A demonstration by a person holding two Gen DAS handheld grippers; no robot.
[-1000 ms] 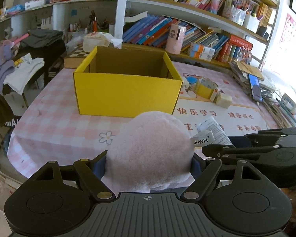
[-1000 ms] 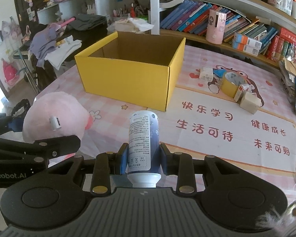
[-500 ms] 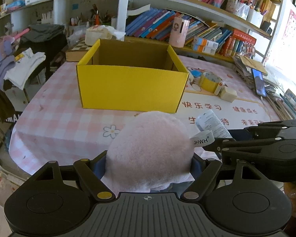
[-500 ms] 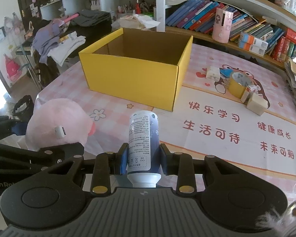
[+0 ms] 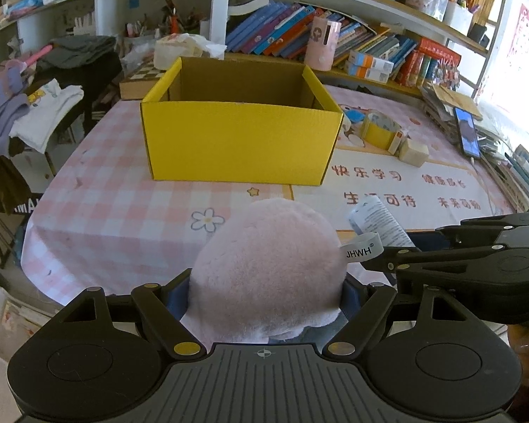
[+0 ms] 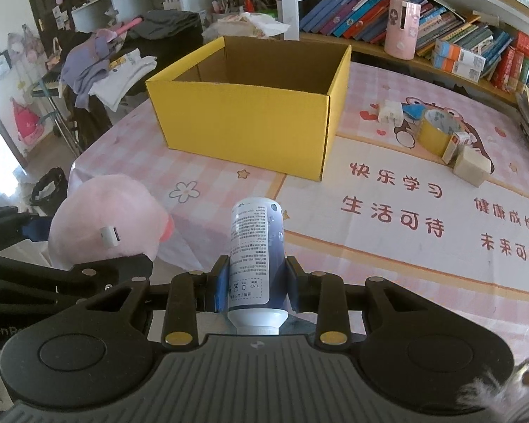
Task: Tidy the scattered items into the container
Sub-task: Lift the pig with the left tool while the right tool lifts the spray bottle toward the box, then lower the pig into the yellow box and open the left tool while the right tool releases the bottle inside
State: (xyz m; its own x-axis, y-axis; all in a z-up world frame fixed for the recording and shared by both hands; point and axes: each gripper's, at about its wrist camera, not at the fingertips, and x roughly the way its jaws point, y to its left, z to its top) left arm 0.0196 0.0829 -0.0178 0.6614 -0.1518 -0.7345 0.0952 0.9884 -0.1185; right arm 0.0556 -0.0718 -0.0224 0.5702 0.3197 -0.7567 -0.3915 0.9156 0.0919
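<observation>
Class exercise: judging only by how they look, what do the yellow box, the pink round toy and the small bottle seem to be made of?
Yellow box: likely cardboard, matte yellow outside, brown inside, with creased corners.
Pink toy: probably plush fabric, fuzzy nap, with a sewn-in label.
Bottle: apparently plastic, smooth with a slight sheen, printed label and white cap.

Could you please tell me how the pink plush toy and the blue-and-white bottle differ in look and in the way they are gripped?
The pink plush toy is round and fuzzy; the bottle is slim, smooth and printed with text. The plush toy fills widely spread jaws of the left gripper; the bottle sits between narrow-set jaws of the right gripper, cap toward the camera. Both are held short of the yellow box.
</observation>
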